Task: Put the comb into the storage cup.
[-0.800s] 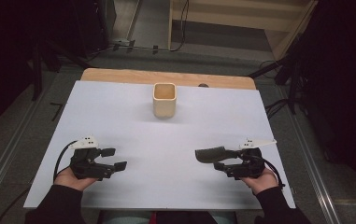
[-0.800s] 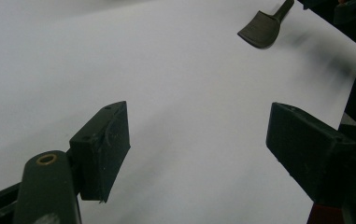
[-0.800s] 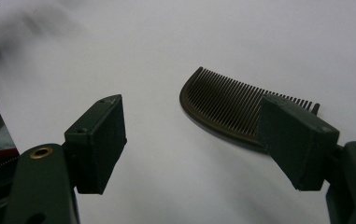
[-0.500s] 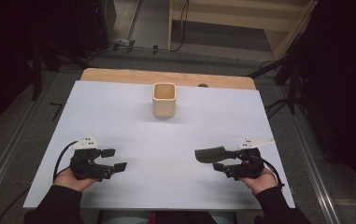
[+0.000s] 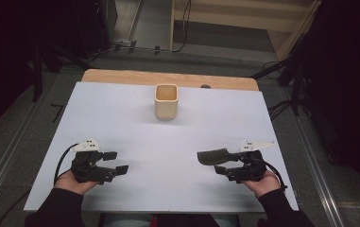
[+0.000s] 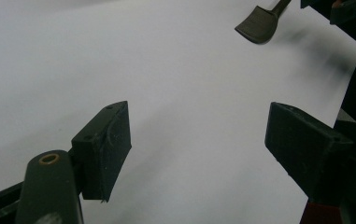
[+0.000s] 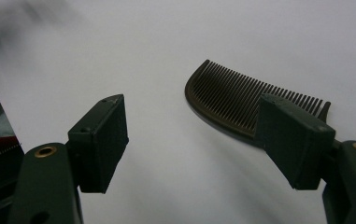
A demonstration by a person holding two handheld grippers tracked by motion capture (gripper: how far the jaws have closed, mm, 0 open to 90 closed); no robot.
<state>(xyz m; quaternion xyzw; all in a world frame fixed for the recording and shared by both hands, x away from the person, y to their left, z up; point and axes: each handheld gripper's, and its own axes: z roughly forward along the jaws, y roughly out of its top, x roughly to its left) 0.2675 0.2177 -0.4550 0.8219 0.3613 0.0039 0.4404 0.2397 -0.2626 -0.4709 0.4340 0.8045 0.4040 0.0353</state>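
Comb (image 5: 214, 155) flat on white table sheet (image 5: 135, 123), near front right, just beside right gripper (image 5: 226, 171), not pinched. Long axis roughly left-right in high view, toothed end toward table centre, handle end by the hand. Right gripper wide open, empty, comb lying just off one jaw in right gripper view (image 7: 241, 100); probably lined up for a pick. Left gripper (image 5: 116, 163) wide open, empty, resting front left, well apart. Beige cup (image 5: 166, 101) upright at far centre, likely the drop target.
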